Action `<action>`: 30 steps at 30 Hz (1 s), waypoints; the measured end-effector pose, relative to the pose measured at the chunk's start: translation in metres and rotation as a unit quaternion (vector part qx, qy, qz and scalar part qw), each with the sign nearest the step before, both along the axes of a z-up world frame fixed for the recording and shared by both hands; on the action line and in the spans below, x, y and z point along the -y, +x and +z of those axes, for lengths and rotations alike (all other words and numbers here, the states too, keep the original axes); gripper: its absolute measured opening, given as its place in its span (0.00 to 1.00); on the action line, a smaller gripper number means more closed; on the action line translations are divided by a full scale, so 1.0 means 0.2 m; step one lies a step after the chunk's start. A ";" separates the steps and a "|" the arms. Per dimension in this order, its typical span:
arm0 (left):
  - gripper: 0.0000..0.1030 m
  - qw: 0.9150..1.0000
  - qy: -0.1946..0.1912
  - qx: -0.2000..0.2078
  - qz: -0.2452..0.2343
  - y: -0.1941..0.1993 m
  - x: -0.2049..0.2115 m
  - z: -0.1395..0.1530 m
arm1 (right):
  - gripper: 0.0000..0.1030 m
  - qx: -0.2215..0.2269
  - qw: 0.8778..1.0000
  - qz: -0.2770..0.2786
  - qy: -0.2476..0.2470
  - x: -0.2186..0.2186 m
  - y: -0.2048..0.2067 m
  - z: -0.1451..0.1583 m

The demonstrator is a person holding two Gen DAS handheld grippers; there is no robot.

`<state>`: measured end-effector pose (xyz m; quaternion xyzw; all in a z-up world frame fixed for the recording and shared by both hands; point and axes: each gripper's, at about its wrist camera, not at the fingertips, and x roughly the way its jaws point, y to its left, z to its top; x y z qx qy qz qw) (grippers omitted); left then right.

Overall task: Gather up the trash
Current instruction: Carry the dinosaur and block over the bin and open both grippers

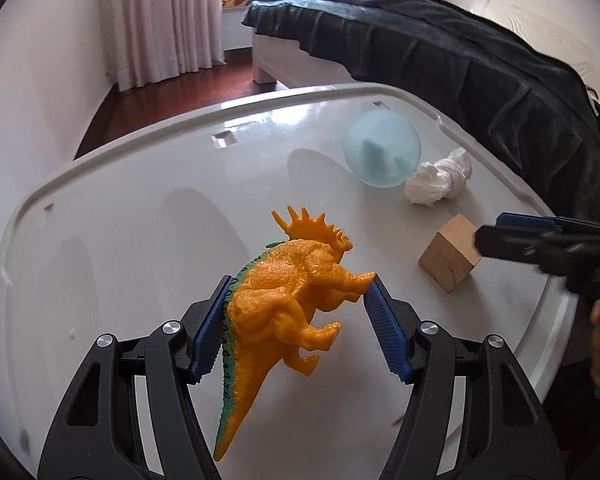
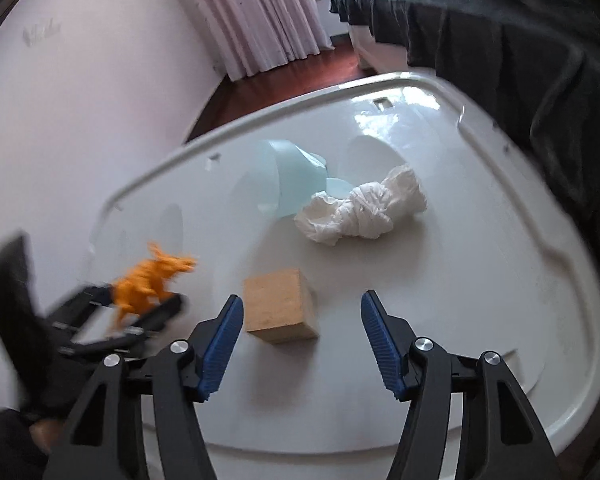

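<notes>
We see left hand-held gripper (image 1: 298,312) clamped on dinosaur toy (image 1: 284,300), blurred in right view; right hand-held gripper (image 2: 302,340) spread apart, wooden block (image 2: 280,306) between its fingers.

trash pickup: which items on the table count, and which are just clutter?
Belongs to the job:
crumpled white tissue
light blue bin, tipped on its side, probably the trash container

Just lying about:
orange dinosaur toy, between the left gripper fingers
wooden block, ahead of the open right gripper
</notes>
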<state>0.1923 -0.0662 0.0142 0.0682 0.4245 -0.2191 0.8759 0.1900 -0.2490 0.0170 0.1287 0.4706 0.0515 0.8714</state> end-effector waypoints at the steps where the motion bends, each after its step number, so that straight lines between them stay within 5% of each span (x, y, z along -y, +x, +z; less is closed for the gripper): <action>1: 0.62 1.000 -0.002 0.001 0.004 -0.01 -0.01 0.01 | 0.64 0.007 1.000 0.007 -0.029 -0.03 0.02 -0.01; 12: 0.62 0.997 -0.016 0.003 0.081 -0.21 -0.22 0.17 | 0.66 0.018 0.995 0.050 -0.089 -0.25 0.09 -0.08; 15: 0.62 0.995 -0.026 0.001 0.101 -0.32 -0.28 0.23 | 0.58 -0.005 0.995 0.053 -0.083 -0.27 0.13 -0.16; 17: 0.62 0.993 -0.027 0.002 0.113 -0.40 -0.30 0.27 | 0.36 0.008 0.995 0.051 -0.081 -0.28 0.13 -0.16; 20: 0.62 0.991 -0.032 0.006 0.130 -0.53 -0.32 0.32 | 0.35 0.014 0.996 0.047 -0.072 -0.29 0.12 -0.15; 25: 0.62 0.986 -0.052 0.000 0.160 -0.74 -0.36 0.33 | 0.34 0.013 0.997 0.056 -0.046 -0.28 0.01 -0.12; 30: 0.62 0.985 -0.048 -0.001 0.165 -0.92 -0.34 0.28 | 0.34 0.059 0.994 0.079 -0.043 -0.25 -0.27 0.08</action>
